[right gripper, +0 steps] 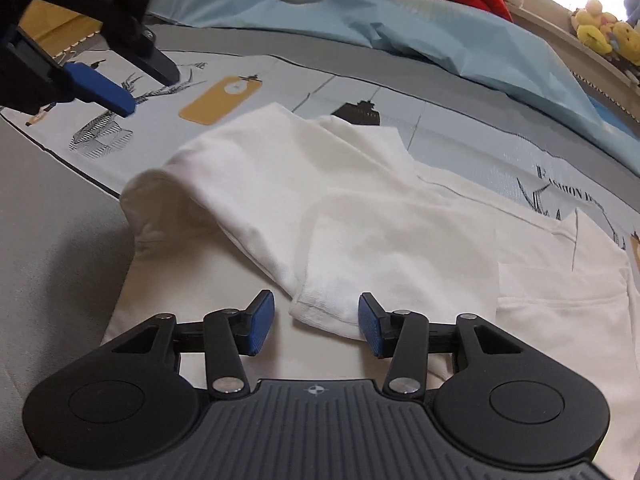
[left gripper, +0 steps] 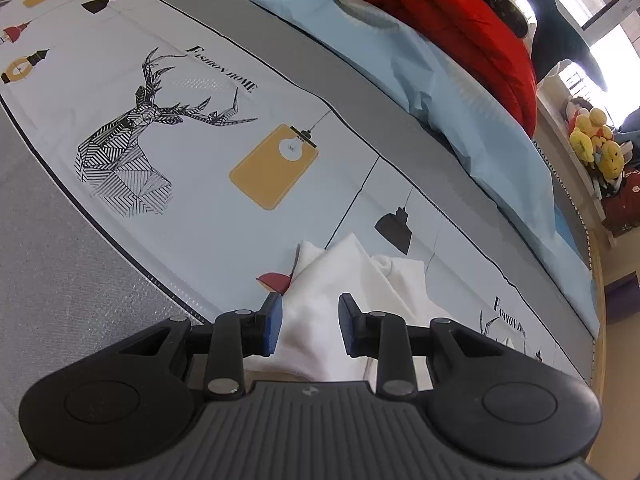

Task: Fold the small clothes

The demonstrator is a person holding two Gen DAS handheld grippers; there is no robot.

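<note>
A small white garment (right gripper: 400,216) lies on the printed sheet (right gripper: 460,140), one sleeve folded across its body. The sleeve's ribbed cuff (right gripper: 324,312) ends just in front of my right gripper (right gripper: 315,297). That gripper is open, its blue pads (right gripper: 260,322) standing either side of the cuff without pressing it. My left gripper (left gripper: 310,298) is open too, hovering over a corner of the white garment (left gripper: 352,268), which shows between and below its pads. In the right wrist view the left gripper (right gripper: 150,94) hangs at the upper left, above the sheet, holding nothing.
The sheet (left gripper: 280,92) carries a deer print (left gripper: 132,148) and lamp motifs, and grey mattress (left gripper: 60,264) borders it. A light blue quilt (left gripper: 460,92) and a red blanket (left gripper: 448,20) are heaped behind. Yellow plush toys (left gripper: 596,140) sit on a shelf at right.
</note>
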